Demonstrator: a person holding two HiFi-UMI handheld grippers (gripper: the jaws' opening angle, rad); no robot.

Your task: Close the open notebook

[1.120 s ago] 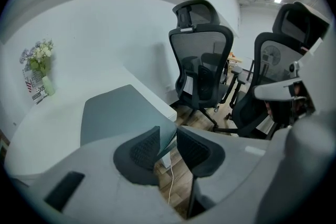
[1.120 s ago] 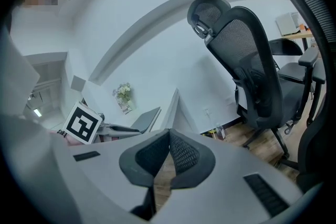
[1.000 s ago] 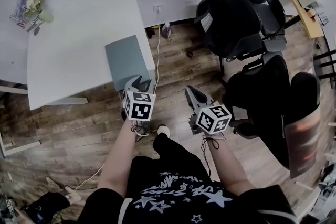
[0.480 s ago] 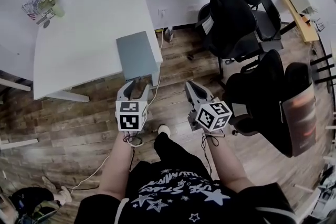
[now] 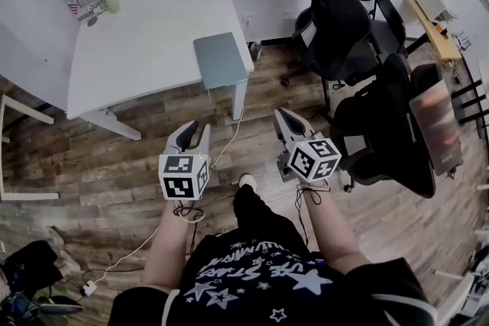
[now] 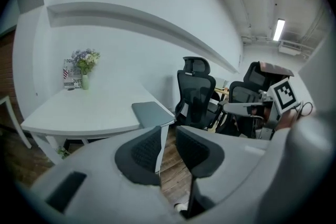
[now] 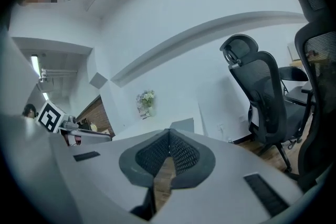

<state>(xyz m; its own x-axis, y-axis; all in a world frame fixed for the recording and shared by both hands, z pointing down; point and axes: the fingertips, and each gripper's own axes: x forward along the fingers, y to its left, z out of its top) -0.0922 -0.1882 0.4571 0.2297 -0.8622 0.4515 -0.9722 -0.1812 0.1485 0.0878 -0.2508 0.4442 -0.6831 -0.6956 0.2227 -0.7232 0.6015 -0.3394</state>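
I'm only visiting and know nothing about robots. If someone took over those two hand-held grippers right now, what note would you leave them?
Left gripper: fingers a little apart, they have just been closing, nothing between them. It is held over the floor, clear of the table.
Right gripper: fingers shut, empty, also over the floor.
Notebook: flat at the table's near corner, grey cover up, looks closed.
Done: the closing, as far as can be seen.
Left: nothing obvious.

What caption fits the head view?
Left gripper and right gripper hang empty, short of the grey notebook on the white table.
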